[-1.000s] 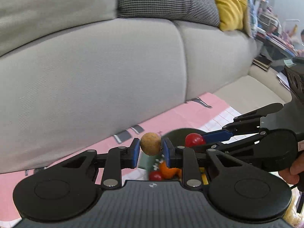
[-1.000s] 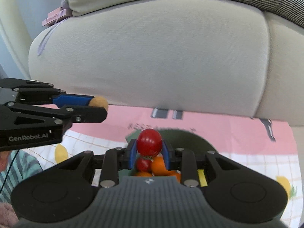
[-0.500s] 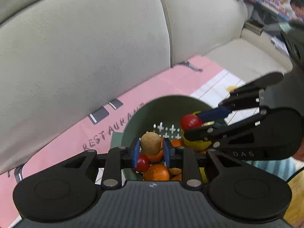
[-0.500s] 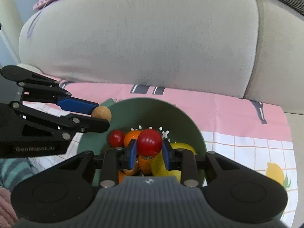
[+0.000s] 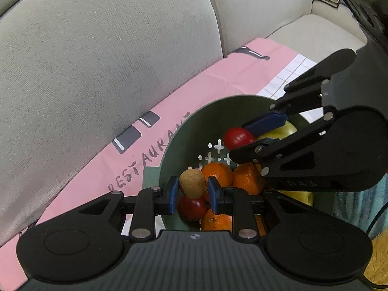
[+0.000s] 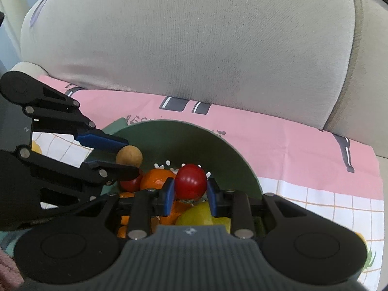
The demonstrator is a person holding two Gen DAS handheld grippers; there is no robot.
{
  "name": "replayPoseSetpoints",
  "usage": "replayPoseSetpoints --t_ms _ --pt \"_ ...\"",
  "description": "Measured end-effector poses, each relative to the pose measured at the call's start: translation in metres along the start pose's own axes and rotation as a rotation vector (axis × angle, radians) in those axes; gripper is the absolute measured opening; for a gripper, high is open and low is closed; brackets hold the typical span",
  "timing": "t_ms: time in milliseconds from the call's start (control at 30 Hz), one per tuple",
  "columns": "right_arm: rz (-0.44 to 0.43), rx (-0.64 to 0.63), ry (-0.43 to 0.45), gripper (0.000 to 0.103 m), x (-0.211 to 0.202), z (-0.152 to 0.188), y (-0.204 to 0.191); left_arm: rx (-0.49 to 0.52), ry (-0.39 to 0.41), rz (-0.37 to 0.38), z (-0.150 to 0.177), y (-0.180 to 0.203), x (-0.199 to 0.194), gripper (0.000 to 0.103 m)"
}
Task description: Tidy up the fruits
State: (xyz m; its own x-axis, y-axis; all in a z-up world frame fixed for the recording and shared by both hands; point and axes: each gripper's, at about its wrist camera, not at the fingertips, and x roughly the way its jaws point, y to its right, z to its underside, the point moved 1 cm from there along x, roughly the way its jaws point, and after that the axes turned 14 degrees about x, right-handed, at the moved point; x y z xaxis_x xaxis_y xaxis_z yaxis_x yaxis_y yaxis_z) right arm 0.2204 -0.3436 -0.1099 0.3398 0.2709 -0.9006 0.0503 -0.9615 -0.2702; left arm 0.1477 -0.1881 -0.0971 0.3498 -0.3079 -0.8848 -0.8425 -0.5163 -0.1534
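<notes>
Both grippers have come down over the green bowl (image 5: 184,131), which a second ago sat low and half hidden behind their fingers. Now the left gripper (image 5: 192,189) hangs above the bowl's near side, its blue pads clamped on a small brown fruit (image 5: 192,183) that sits squarely between the fingertips. Directly under it lie a red fruit (image 5: 192,207) and several oranges (image 5: 217,173) piled in the bowl.

Seen from the right wrist, the right gripper (image 6: 190,190) grips a red tomato (image 6: 190,181) between its pads, the fruit centred and bulging above the fingertips. It hovers over a yellow-green fruit (image 6: 201,214) and oranges (image 6: 157,178) at the near side of the bowl (image 6: 218,145). The left gripper (image 6: 126,156) reaches in from the left of that view, its brown fruit (image 6: 129,156) poking out past the fingertips above the bowl's left rim.

From the left wrist, the right gripper (image 5: 245,137) enters from the right, its tomato (image 5: 237,138) held over the bowl's far half, close to the white cross-shaped holes in the bowl's wall.

Beneath the bowl lies a pink cloth (image 5: 218,72) lettered "RESTAURANT", spread on a beige sofa (image 5: 97,60).
</notes>
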Motion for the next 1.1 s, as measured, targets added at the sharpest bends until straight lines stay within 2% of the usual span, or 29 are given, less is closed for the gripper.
replayPoseSetpoints --t_ms 400,500,567,767,833,867,1000,1100 --pt "0.004 0.008 -0.027 0.027 0.009 -0.004 0.001 -0.032 -0.015 0.03 0.002 -0.005 0.008 0.031" --pt "0.002 0.012 -0.022 0.027 0.006 -0.004 0.001 -0.041 -0.012 0.033 0.003 -0.007 0.006 0.037" --pt "-0.001 0.015 -0.018 0.032 0.004 -0.004 0.001 -0.047 -0.004 0.033 0.004 -0.008 0.002 0.04" --pt "-0.003 0.046 0.031 0.034 -0.017 -0.009 -0.002 -0.051 0.05 0.021 0.005 -0.011 -0.024 0.047" --pt "0.004 0.075 0.07 0.055 -0.029 -0.011 -0.003 -0.064 0.079 0.004 0.006 -0.016 -0.037 0.049" --pt "0.006 0.089 0.096 0.059 -0.037 -0.013 -0.004 -0.077 0.092 -0.009 0.006 -0.018 -0.044 0.049" --pt "-0.013 0.145 0.176 0.064 -0.07 -0.02 -0.006 -0.139 0.162 -0.063 0.009 -0.03 -0.08 0.051" --pt "-0.024 0.188 0.236 0.068 -0.097 -0.022 -0.011 -0.172 0.208 -0.134 0.013 -0.037 -0.11 0.059"
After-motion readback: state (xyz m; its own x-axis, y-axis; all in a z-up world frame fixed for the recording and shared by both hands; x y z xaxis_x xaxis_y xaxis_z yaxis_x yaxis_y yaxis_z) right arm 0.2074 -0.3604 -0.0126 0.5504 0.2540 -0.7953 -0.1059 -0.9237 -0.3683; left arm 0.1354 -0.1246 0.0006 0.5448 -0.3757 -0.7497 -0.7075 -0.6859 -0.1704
